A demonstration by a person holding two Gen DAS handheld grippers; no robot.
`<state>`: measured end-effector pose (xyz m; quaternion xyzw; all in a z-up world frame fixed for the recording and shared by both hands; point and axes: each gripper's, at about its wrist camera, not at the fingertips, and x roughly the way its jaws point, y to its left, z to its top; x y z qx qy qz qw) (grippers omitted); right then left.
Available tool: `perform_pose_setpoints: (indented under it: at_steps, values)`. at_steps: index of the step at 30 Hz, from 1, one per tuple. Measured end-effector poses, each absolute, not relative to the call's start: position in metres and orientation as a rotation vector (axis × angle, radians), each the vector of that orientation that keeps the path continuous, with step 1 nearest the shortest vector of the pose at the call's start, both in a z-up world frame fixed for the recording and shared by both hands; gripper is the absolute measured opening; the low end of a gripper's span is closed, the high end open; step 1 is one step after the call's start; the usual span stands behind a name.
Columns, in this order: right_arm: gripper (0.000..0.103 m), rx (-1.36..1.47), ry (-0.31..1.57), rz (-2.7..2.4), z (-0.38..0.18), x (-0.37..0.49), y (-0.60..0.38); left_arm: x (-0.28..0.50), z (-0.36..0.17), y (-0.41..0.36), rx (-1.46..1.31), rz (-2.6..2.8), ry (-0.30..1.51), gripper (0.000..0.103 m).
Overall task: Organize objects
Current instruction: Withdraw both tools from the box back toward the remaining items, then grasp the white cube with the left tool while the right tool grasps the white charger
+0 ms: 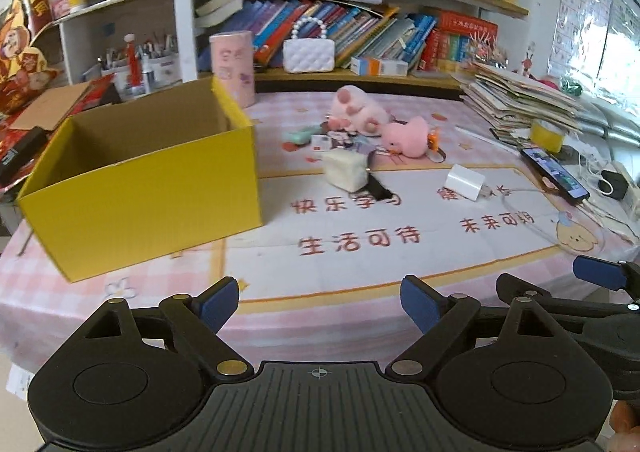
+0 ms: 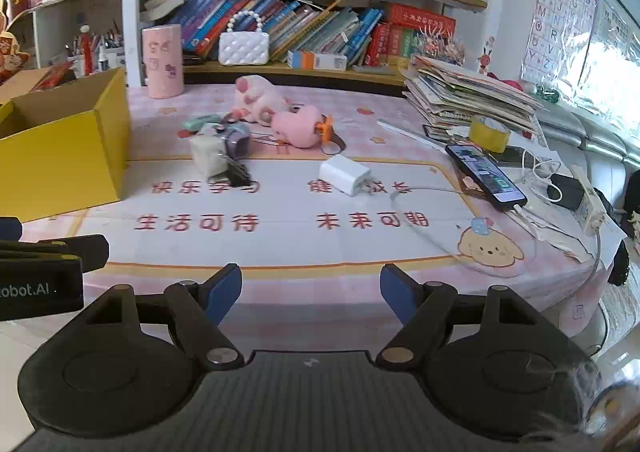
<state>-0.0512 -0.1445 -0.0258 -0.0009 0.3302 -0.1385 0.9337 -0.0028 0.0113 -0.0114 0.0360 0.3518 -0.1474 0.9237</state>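
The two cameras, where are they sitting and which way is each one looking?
Left wrist view: sits on the left gripper at the table's near edge, facing the open yellow cardboard box and the bookshelf; its own jaws stand open, and the right gripper shows at right.
Right wrist view: sits on the right gripper, further right, facing the white charger block and black phone; jaws open, left gripper at left.
Both share the box, the round pink plush toy and the charger.

Each gripper, left gripper (image 1: 319, 302) and right gripper (image 2: 311, 290), is made of black plastic, with blue pads (image 1: 416, 304) and small silver screws.
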Motion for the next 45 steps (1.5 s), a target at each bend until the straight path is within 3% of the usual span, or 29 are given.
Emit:
perform_pose_setpoints:
  at_steps: [15, 36, 41, 45]
  values:
    - [0.085, -0.018, 0.732, -0.177, -0.036, 0.017, -0.215, 0.058, -0.023, -0.048, 0.032, -0.227, 0.769, 0.091]
    - [0.075, -0.114, 0.782, -0.065, -0.081, 0.153, -0.273, 0.184, -0.041, -0.088, -0.079, -0.032, 0.813, 0.089]
    - [0.069, -0.112, 0.809, -0.027, -0.088, 0.163, -0.277, 0.21, -0.052, -0.092, -0.116, -0.003, 0.862, 0.077]
    - [0.061, -0.104, 0.804, 0.008, -0.088, 0.165, -0.278, 0.226, -0.063, -0.089, -0.168, 0.02, 0.917, 0.055]
